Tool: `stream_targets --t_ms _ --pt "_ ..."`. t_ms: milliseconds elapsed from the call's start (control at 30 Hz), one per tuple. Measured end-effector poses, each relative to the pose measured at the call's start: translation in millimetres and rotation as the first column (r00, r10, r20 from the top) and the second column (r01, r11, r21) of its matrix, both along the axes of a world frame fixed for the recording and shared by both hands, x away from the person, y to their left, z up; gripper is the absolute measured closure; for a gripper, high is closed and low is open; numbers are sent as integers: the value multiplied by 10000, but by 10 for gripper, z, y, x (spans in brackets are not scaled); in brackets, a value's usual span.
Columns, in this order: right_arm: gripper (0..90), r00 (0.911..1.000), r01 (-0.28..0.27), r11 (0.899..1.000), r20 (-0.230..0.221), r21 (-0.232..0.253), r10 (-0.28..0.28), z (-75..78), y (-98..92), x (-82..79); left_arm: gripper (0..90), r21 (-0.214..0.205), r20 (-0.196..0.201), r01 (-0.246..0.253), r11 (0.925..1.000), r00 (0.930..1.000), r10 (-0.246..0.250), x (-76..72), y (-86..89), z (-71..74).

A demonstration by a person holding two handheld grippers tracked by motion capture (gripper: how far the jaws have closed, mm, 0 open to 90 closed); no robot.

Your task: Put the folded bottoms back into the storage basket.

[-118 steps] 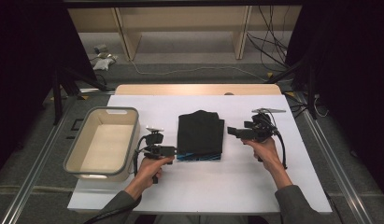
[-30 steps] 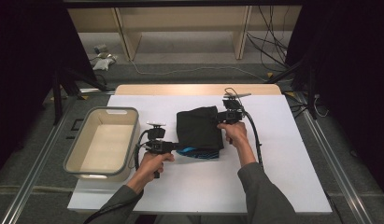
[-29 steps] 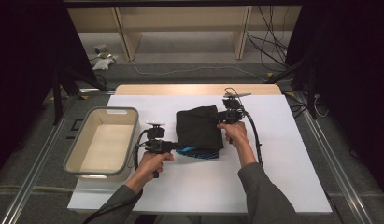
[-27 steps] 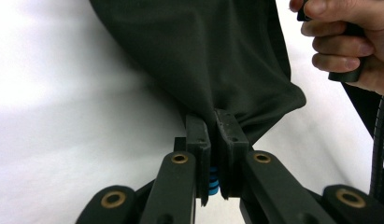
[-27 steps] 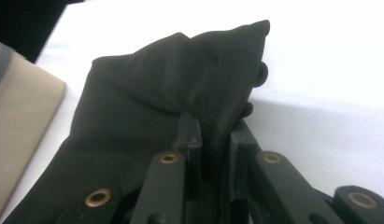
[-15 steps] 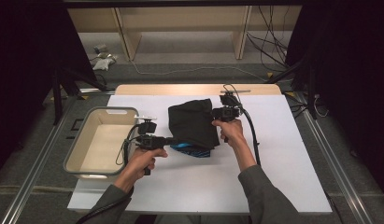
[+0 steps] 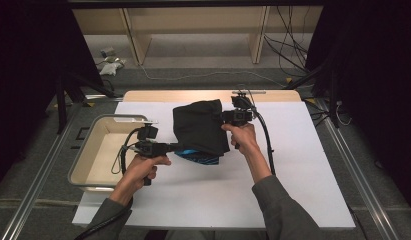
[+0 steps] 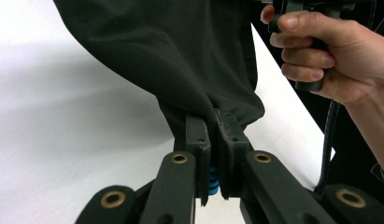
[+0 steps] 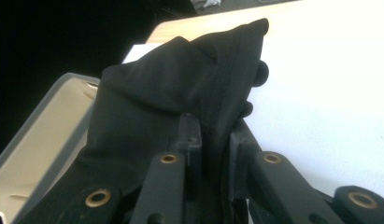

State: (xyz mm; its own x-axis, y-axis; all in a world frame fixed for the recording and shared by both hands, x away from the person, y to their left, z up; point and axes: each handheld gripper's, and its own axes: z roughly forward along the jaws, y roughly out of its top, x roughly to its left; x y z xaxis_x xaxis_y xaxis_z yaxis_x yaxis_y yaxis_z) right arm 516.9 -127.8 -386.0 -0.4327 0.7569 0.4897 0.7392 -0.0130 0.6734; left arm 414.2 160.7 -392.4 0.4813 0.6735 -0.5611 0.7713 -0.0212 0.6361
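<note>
A folded black garment (image 7: 199, 125) with a blue striped part (image 7: 199, 157) along its lower edge hangs lifted above the white table top (image 7: 293, 165). My left gripper (image 7: 177, 147) is shut on its lower left edge. In the left gripper view the jaws pinch black cloth (image 8: 180, 56) with a bit of blue (image 8: 212, 179) between them. My right gripper (image 7: 224, 118) is shut on the garment's upper right edge. The right gripper view shows the black cloth (image 9: 171, 107) bunched between its jaws.
A beige bin (image 7: 109, 131) with a grey rim stands at the table's left, just beside the garment and under my left hand. The person's right hand (image 8: 320, 51) shows in the left gripper view. Wooden shelving and cables lie beyond the table.
Both grippers closed on the garment where it lay flat on the table, then lifted it and carried it leftward toward the bin.
</note>
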Motion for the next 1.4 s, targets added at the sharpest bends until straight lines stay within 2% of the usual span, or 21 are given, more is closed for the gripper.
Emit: stream_targets --t_ms 300,467,633,967,1400 --pt "800 9994 -162 9996 309 228 155 183 176 -22 849 -73 306 -60 10000 9995 62 -39 185 152" --pt "799 9989 -246 9991 399 335 233 271 270 -23 849 -176 347 -168 9997 9992 174 -64 296 180" --pt "799 9980 -407 9989 488 239 395 334 373 -18 849 -178 404 -309 9994 9987 316 -84 389 198" --pt "799 9960 -694 9973 578 255 678 391 568 -28 848 -398 451 -474 9981 9978 492 -128 560 245" --pt "798 9940 -907 9955 633 286 887 444 782 -30 847 -334 465 -652 9973 9967 668 -178 755 278"
